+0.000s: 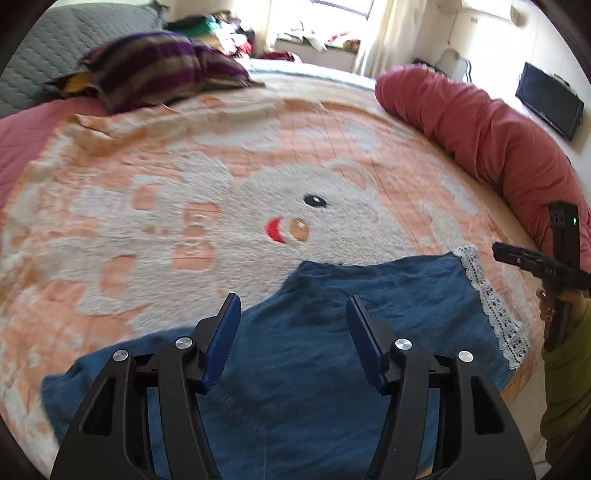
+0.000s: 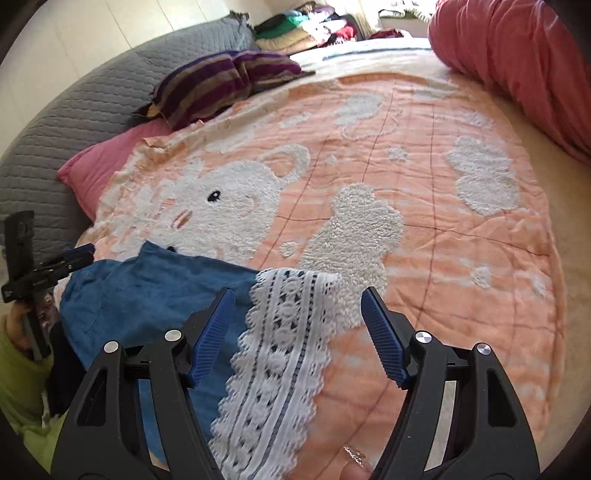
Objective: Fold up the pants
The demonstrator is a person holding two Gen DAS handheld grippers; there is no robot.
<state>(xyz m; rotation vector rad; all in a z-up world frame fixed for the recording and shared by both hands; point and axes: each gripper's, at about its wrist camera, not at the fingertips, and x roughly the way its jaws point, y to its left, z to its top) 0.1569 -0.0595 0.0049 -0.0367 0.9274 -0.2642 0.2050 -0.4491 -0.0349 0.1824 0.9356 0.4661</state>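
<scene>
Nearest in the left wrist view, the left gripper fills the bottom of the frame with its blue pads standing well apart, nothing pinched between them, just hovering over the blue pants. The pants lie flat along the lower middle of that frame on the peach bear blanket, and their white lace trim runs down the right side. At the right edge you can spot the other gripper held by a hand in a green sleeve.

Same deal in the right wrist view: the right gripper sits at the bottom with jaws wide and empty (the lace trim lies right below it, not gripped). The blue fabric spreads off to lower left.

Farther back, a purple striped pillow sits upper left, a rolled red duvet curves along the right, and a grey quilted headboard sits at the left. A pile of clothes is at the very top.
</scene>
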